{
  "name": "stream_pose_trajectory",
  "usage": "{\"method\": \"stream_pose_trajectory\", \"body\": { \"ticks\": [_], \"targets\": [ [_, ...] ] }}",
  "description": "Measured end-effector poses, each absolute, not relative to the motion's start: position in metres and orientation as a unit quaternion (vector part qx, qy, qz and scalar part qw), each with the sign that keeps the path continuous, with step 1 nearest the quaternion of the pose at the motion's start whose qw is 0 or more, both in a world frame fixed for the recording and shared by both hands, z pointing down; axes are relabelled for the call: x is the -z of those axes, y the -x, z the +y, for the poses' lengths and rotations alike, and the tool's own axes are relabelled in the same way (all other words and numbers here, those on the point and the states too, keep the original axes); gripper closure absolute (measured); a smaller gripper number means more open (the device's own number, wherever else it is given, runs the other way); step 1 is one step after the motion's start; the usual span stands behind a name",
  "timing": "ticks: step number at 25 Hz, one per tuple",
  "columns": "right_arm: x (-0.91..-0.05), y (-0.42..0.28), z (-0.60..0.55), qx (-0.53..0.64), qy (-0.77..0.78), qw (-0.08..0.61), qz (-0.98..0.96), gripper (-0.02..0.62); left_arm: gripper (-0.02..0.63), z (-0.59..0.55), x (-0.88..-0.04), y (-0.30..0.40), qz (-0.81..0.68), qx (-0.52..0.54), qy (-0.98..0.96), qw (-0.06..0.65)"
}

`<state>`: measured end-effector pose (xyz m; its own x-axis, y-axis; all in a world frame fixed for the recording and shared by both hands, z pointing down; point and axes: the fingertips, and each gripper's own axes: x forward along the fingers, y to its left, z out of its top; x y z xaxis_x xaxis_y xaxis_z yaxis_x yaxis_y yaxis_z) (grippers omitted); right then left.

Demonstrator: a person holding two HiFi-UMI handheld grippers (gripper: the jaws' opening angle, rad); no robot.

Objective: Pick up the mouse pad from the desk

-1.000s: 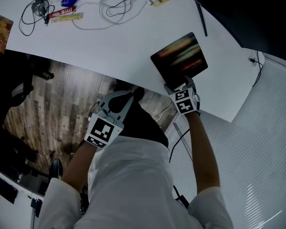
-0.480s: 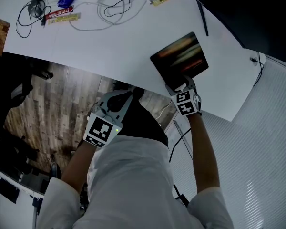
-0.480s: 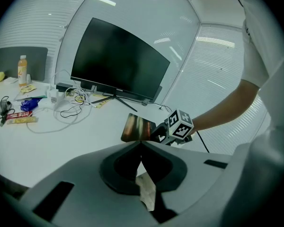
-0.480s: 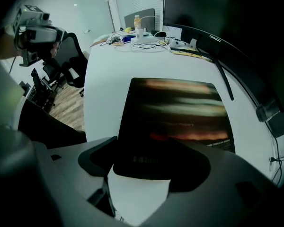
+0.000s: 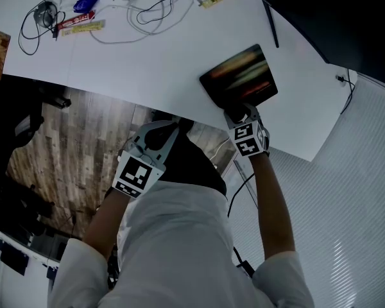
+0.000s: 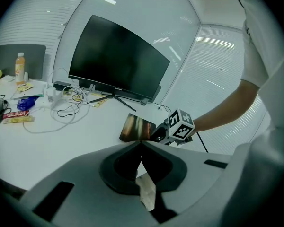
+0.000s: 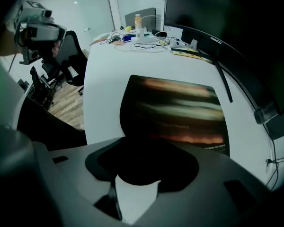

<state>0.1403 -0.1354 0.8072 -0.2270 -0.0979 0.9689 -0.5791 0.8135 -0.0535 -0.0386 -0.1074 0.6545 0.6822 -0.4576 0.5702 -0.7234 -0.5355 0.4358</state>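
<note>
The dark mouse pad [image 5: 239, 77] with orange streaks lies on the white desk [image 5: 154, 63] near its front right edge. It fills the middle of the right gripper view [image 7: 175, 110]. My right gripper [image 5: 240, 114] points steeply down at the pad's near edge. Its jaws are closing with that edge between them, and I see no pads pressing on it. The fingertips are lost in the dark there. My left gripper [image 5: 169, 129] hangs off the desk above the floor, its jaws [image 6: 141, 145] together and holding nothing.
Tangled cables [image 5: 155, 6] and snack packets [image 5: 83, 25] lie at the desk's far side. A monitor [image 6: 116, 60] on a thin-legged stand [image 5: 270, 23] stands behind the pad. An office chair [image 7: 68, 56] and wooden floor [image 5: 77, 146] lie left of the desk.
My right gripper has edged forward onto the pad's near edge and its jaws have narrowed. The pad's near corner has shifted slightly left. My left gripper has stayed put.
</note>
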Motion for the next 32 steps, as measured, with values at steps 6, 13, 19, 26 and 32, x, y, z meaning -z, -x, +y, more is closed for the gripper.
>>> {"method": "stream_pose_trajectory", "body": {
  "ticks": [6, 13, 19, 26, 32],
  "targets": [
    [-0.807, -0.15, -0.149, -0.201, -0.258, 0.576, -0.749, 0.515, 0.59, -0.114, -0.652, 0.04, -0.344, -0.197, -0.856, 0.333],
    [-0.806, -0.152, -0.154, -0.213, -0.261, 0.582, -0.74, 0.54, 0.591, -0.122, -0.65, 0.052, -0.348, -0.2, -0.857, 0.322],
    [-0.788, -0.148, -0.162, -0.204, -0.284, 0.575, -0.739, 0.545, 0.59, -0.132, -0.639, 0.059, -0.342, -0.197, -0.867, 0.304],
    [-0.756, -0.143, -0.18, -0.187, -0.333, 0.553, -0.74, 0.546, 0.59, -0.141, -0.617, 0.067, -0.331, -0.195, -0.882, 0.274],
    [-0.725, -0.145, -0.189, -0.175, -0.37, 0.533, -0.741, 0.546, 0.59, -0.141, -0.599, 0.075, -0.329, -0.194, -0.889, 0.253]
  ]
}}
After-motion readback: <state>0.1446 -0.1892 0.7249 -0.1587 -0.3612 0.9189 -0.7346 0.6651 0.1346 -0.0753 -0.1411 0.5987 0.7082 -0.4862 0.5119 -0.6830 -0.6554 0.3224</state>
